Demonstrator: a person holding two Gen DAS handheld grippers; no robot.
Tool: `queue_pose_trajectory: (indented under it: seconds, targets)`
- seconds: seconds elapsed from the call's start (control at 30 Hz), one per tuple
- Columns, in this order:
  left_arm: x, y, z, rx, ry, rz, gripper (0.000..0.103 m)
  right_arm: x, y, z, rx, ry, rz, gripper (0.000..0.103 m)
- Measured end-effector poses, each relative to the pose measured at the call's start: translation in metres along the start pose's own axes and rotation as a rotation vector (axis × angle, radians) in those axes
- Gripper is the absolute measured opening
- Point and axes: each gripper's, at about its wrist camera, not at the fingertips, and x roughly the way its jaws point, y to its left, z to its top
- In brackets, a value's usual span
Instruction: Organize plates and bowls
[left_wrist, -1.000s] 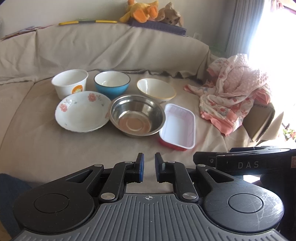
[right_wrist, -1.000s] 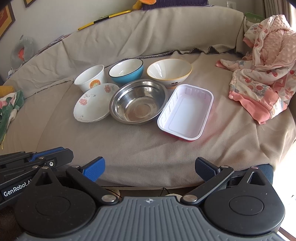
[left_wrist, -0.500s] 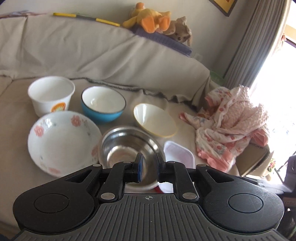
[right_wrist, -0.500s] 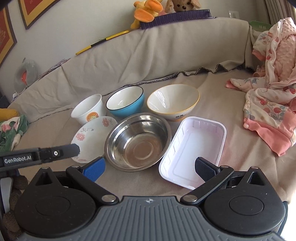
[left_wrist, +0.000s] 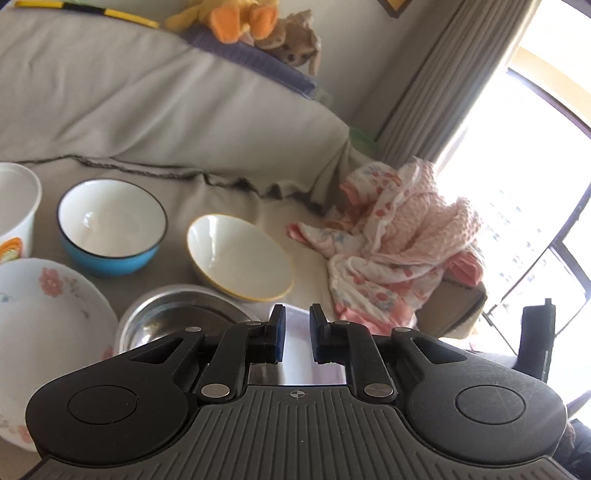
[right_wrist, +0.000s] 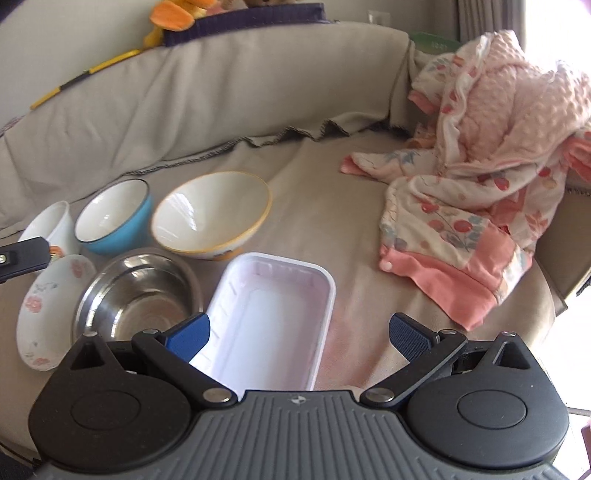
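Now I hover my spread right gripper over the white tray, left gripper pressed together, steel bowl at nine o'clock; next I pinch its rim.

The left gripper points forward and somewhat downward, its two blue-padded fingers drawn close together with only a narrow slit between them and nothing held there. The right gripper tilts more steeply down, its jaws spread wide apart, the blue pads angled outward and empty. A black part of the left gripper shows at the left edge of the right wrist view
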Motion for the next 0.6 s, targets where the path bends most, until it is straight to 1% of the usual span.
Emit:
queue_pose_trajectory:
  seconds: [0.03, 0.13, 0.17, 0.2, 0.3, 0.33, 0.43, 0.5, 0.53, 0.57, 0.6]
  targets:
    - [0.008, -0.002, -0.001, -0.004, 0.024, 0.004, 0.015, 0.005, -0.001, -0.003, -0.023, 0.006, 0.003, 0.103]
    - [0.034, -0.009, 0.000, 0.004, 0.071, 0.052, 0.015, 0.019, 0.002, -0.015, -0.133, -0.014, -0.007, 0.103]
    - [0.044, -0.011, 0.002, 0.011, 0.095, 0.056, 0.015, 0.026, 0.002, -0.019, -0.145, -0.017, -0.007, 0.103]
    - [0.057, -0.014, 0.003, 0.021, 0.131, 0.065, 0.015, 0.031, -0.002, -0.021, -0.137, -0.017, 0.004, 0.103]
    - [0.099, -0.024, 0.012, 0.052, 0.250, 0.065, 0.015, 0.046, -0.020, -0.027, -0.050, 0.019, 0.099, 0.103]
    - [0.113, -0.026, 0.015, 0.062, 0.289, 0.078, 0.015, 0.049, -0.026, -0.030, -0.018, 0.024, 0.120, 0.102]
    - [0.153, -0.031, 0.023, 0.101, 0.385, 0.152, 0.015, 0.056, -0.041, -0.041, 0.038, 0.018, 0.145, 0.094]
    - [0.171, -0.033, 0.025, 0.141, 0.422, 0.226, 0.015, 0.062, -0.047, -0.045, 0.044, 0.029, 0.168, 0.082]
    - [0.178, -0.034, 0.026, 0.162, 0.431, 0.264, 0.015, 0.067, -0.050, -0.047, 0.044, 0.041, 0.188, 0.073]
    - [0.185, -0.034, 0.025, 0.185, 0.441, 0.301, 0.015, 0.071, -0.052, -0.047, 0.046, 0.048, 0.209, 0.067]
    - [0.190, -0.034, 0.025, 0.196, 0.449, 0.324, 0.015, 0.075, -0.056, -0.047, 0.054, 0.052, 0.235, 0.065]
